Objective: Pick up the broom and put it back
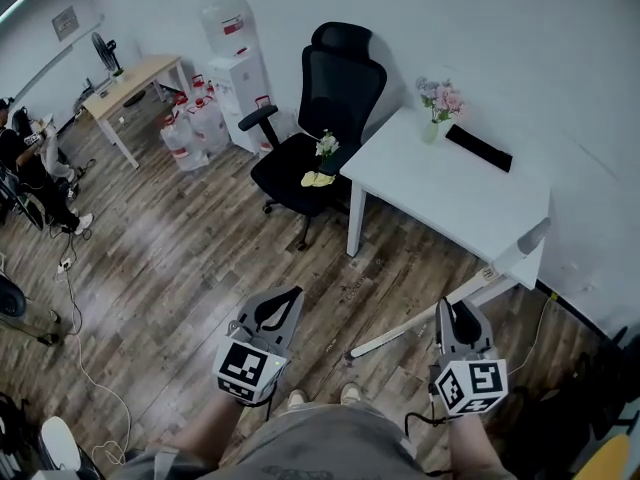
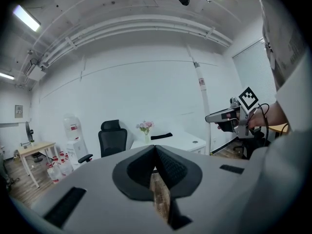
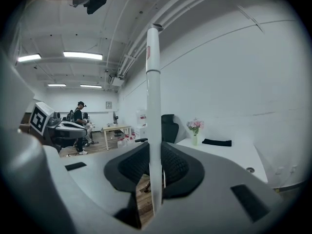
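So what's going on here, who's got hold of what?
A person standing on the wooden floor works a two-jaw gripper in each hand. The right gripper is shut on the long white broom handle, which slants past the white desk's near corner. The left gripper is shut with nothing in it, held alongside.

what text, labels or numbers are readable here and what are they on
No text can be read.
Water bottle: red label, too small to read.
Wall plaque: blurred.
Broom handle: red label near its top, blurred.
Marker cubes: square patterns only, no words.
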A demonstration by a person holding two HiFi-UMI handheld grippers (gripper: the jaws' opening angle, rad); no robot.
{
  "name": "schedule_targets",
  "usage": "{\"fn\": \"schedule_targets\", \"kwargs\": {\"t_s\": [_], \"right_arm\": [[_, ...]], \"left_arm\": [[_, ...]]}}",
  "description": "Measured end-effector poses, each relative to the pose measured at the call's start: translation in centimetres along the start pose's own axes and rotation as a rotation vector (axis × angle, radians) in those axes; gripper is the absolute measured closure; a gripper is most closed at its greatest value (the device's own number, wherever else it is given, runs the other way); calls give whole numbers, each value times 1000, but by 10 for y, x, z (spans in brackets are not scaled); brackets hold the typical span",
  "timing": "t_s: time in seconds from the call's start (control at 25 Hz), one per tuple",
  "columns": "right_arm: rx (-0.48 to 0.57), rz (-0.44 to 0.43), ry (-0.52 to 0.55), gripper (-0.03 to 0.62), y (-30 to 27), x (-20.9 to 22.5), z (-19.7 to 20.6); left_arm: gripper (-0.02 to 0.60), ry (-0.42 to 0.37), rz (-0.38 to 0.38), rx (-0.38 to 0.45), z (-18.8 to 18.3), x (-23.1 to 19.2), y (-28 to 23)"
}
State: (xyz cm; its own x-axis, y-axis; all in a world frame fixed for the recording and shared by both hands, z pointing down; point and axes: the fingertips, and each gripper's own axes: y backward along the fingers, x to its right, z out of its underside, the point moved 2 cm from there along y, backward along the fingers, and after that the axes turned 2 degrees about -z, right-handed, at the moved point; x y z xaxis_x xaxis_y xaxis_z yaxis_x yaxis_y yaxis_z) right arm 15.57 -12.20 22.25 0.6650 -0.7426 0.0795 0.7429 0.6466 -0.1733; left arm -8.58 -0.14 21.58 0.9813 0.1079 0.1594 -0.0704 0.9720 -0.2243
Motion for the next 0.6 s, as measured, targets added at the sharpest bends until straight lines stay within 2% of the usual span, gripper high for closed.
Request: {"fn": "schedule_targets", "kwargs": {"t_s": [0.4, 0.6], "right_arm": [[16, 42, -38, 500, -33, 51, -6], [13, 72, -50, 500, -44, 72, -1]], "left_arm": [[565, -33, 1, 24, -22, 18, -56], [565, -20, 24, 20, -27, 29, -87]]}}
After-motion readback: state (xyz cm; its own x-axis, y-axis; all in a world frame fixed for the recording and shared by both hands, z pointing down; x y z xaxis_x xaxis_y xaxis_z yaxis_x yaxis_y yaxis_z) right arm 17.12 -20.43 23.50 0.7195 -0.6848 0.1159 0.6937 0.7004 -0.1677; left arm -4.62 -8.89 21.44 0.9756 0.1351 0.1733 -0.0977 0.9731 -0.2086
